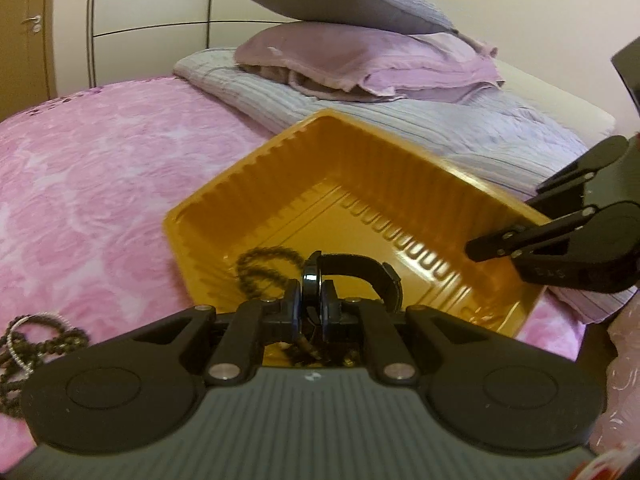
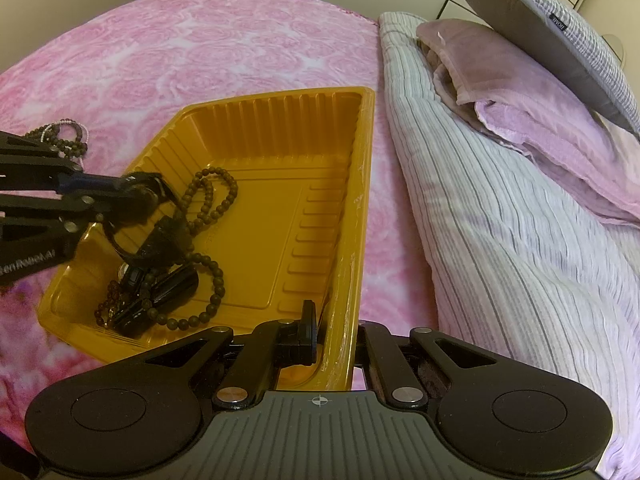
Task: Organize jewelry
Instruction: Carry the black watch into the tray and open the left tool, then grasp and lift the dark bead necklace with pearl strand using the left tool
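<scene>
We had the left hand-held gripper point(image 1: 310, 300) pinching a black wristwatch point(image 1: 310, 286) by its round case, the strap point(image 1: 360, 266) arching off to one side, right over the near corner of the glossy orange plastic tray point(image 2: 360, 184). That put us, by our reckoning, in the middle of a carry: one more piece going into the tray, release not yet made.

Across from it, our right hand-held gripper point(image 2: 334, 344) was pressed together on the tray's side wall, pads either side of the rim, steadying it on the pink rose-patterned bedspread point(image 2: 180, 52).

Inside the tray there was already a haul: a long string of dark brown wooden beads point(image 2: 212, 200) looped across the floor, and a clump of black pieces in the near corner that we could not tell apart.

Still out on the bedspread, well apart from the tray, lay a tangle of dark bead strands with a pale silvery bangle point(image 1: 24, 340).

Next, we judged, the watch needed lowering clear of the beads before the jaws spread, or the strap could snag the loops. After that, the tangle outside awaited.
</scene>
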Demonstrator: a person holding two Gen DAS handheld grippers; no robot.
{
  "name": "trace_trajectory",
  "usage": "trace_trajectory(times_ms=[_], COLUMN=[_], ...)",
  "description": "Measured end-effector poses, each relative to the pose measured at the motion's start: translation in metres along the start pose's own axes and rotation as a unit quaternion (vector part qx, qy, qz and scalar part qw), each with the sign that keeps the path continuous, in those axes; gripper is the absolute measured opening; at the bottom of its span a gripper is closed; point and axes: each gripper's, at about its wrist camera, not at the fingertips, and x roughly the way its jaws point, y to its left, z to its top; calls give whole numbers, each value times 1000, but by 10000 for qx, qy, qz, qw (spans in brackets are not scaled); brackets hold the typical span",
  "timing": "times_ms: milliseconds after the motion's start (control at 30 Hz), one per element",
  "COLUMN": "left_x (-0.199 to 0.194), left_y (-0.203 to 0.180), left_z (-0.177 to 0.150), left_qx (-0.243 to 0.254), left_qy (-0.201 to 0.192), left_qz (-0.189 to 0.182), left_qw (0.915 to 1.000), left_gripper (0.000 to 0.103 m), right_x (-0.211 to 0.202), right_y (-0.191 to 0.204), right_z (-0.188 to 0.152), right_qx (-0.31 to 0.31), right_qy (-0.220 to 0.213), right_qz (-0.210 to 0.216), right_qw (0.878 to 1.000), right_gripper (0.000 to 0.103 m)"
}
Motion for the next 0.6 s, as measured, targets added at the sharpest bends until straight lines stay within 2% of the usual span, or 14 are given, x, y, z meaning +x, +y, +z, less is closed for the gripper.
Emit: trace_trajectory(times_ms=[67, 133, 200, 400, 500, 600], left_x=[1, -1, -5, -23, -33, -46], left_y=[-3, -5, -4, 18, 35, 56], left_z=[2, 2, 2, -9, -19, -33], left_qx=[-9, -40, -20, -200, -336, -416], left_qy=[-37, -92, -138, -190, -177, -174], left_qz=[-130, -266, -262, 51, 295, 699], left_qw=[9999, 9996, 9996, 9996, 9988, 9965], left_gripper=[10, 15, 18, 18, 18, 18], right_x=[0, 0, 1, 1, 1, 1], right_y=[0, 0, 1, 2, 2, 2], right_z=[0, 0, -1, -2, -2, -3], right_qx=[-1, -8, -13, 10, 13, 17], right_qy=[1, 7, 15, 4, 2, 5], right_qz=[2, 19, 2, 3, 1, 3], right_qw=[10000, 10000, 10000, 10000, 10000, 10000], right_gripper=[4, 4, 4, 4, 4, 4])
